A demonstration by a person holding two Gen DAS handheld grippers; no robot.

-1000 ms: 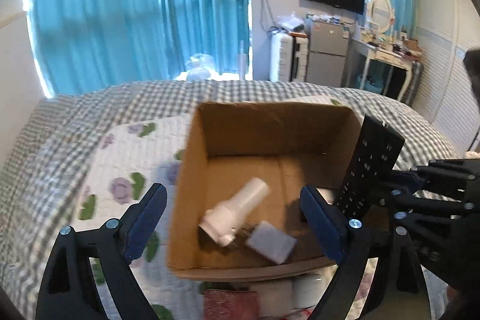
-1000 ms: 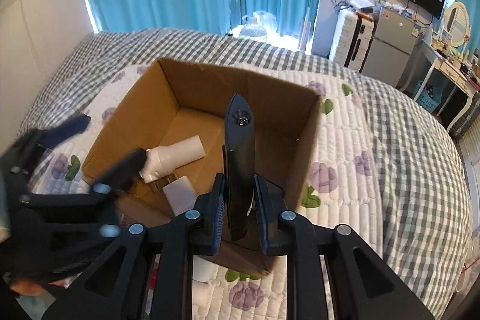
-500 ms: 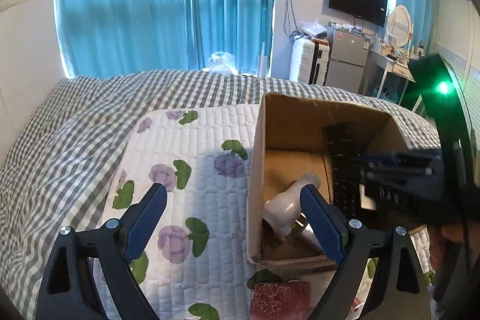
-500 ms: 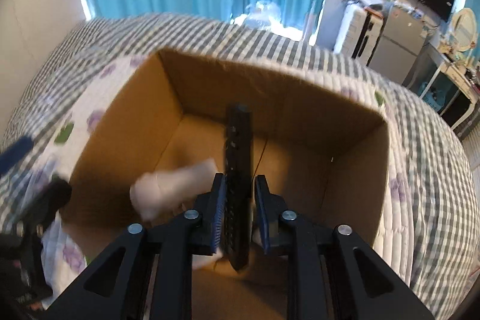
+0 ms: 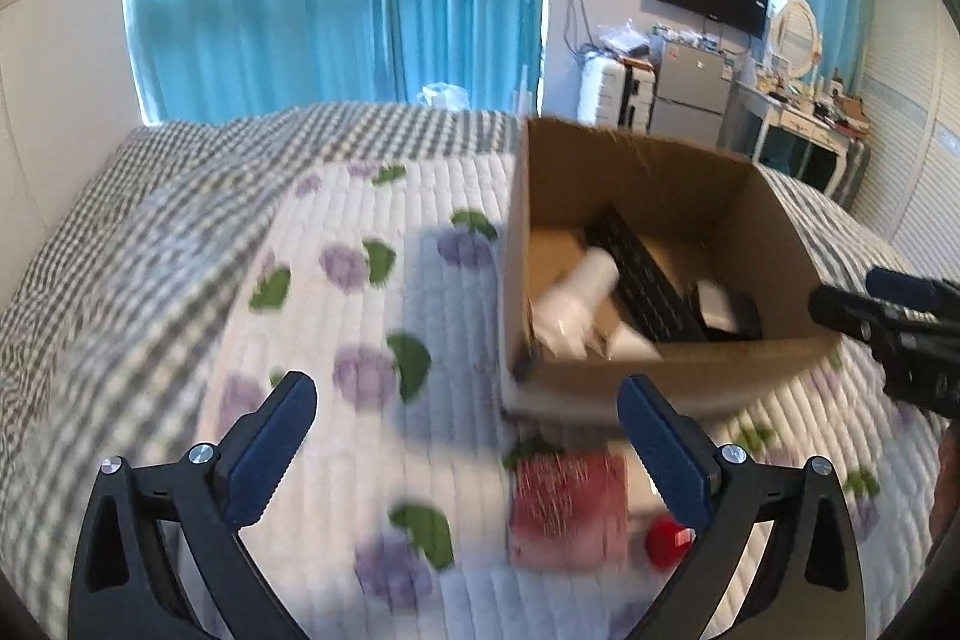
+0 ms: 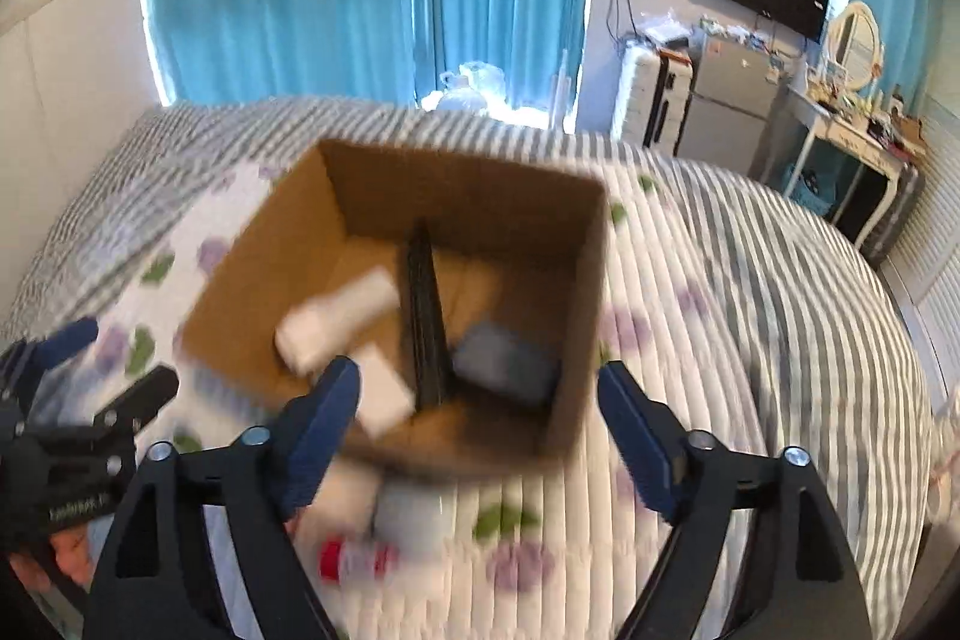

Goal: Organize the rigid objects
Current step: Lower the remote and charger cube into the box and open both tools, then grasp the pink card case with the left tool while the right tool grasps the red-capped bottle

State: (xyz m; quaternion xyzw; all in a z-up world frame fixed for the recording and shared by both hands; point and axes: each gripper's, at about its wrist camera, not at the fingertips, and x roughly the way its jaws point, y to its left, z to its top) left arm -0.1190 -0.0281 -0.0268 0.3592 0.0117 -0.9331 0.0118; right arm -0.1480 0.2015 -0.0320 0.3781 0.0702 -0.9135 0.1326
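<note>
The black remote control (image 6: 425, 322) lies inside the open cardboard box (image 6: 576, 280), standing on its long edge down the middle of the box floor, its far end toward the back wall. In the left wrist view the same remote (image 5: 645, 280) shows its button face, slanting from the back of the box to the front wall. To its left lies a white tube-shaped object (image 6: 336, 316), and nearer the front a flat white block (image 6: 384, 388). To its right sits a dark grey block (image 6: 504, 361), just beside the remote. All of these are blurred, and no lettering on them can be read.

The right gripper (image 6: 477, 412) hovers above the near rim of the box. Its jaws have just been opening and now stand wide apart, with nothing between the blue pads; the remote is released. The left gripper (image 5: 462, 430) is also spread wide and empty, out over the quilt to the left of the box. In the right wrist view a small line of white print shows on the left gripper's body, too smeared to read.

The box rests on a white quilt (image 5: 360, 340) printed with purple flowers and green leaves, laid over a grey checked bedspread (image 5: 120, 232). In front of the box lie a red patterned packet (image 5: 567, 508) and a white bottle with a red cap (image 6: 360, 559).
</note>
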